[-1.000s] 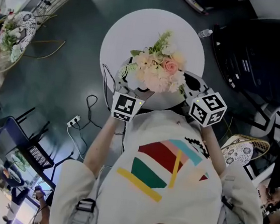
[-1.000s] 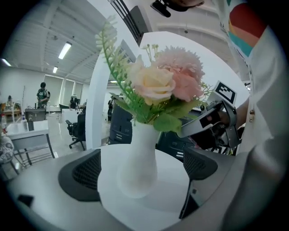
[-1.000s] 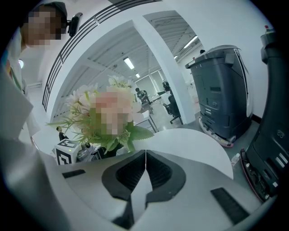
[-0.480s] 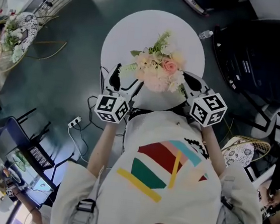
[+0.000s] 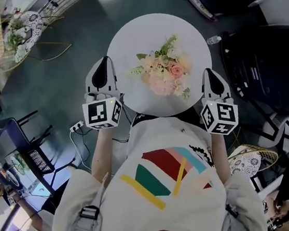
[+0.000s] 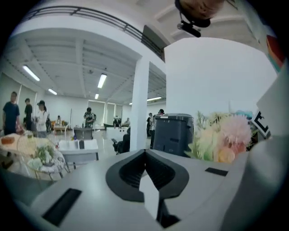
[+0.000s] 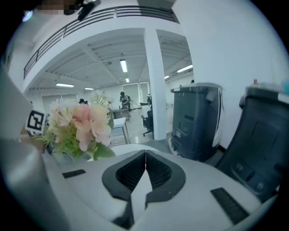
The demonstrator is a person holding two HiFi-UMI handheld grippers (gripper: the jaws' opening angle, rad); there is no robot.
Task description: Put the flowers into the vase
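Observation:
A bouquet of pale pink, cream and green flowers (image 5: 163, 72) stands upright in the middle of the round white table (image 5: 139, 30); its blooms hide the vase from above. My left gripper (image 5: 105, 59) hangs off the table's left edge, shut and empty, apart from the flowers. My right gripper (image 5: 211, 71) is at the table's right edge, also shut with nothing in it. In the left gripper view the bouquet (image 6: 222, 139) is to the right of the shut left gripper (image 6: 145, 151). In the right gripper view the bouquet (image 7: 80, 124) is to the left of the shut right gripper (image 7: 145, 152).
Dark bins and chairs (image 5: 267, 54) crowd the right side. A wire chair with more flowers (image 5: 13, 36) stands far left. Cables and a power strip (image 5: 77, 125) lie on the floor by the table. A grey bin (image 7: 196, 119) stands ahead on the right.
Both grippers have drawn back from the bouquet's base. The left one swung out to the table's left edge and its jaws went from open to shut. The right shifted to the right edge.

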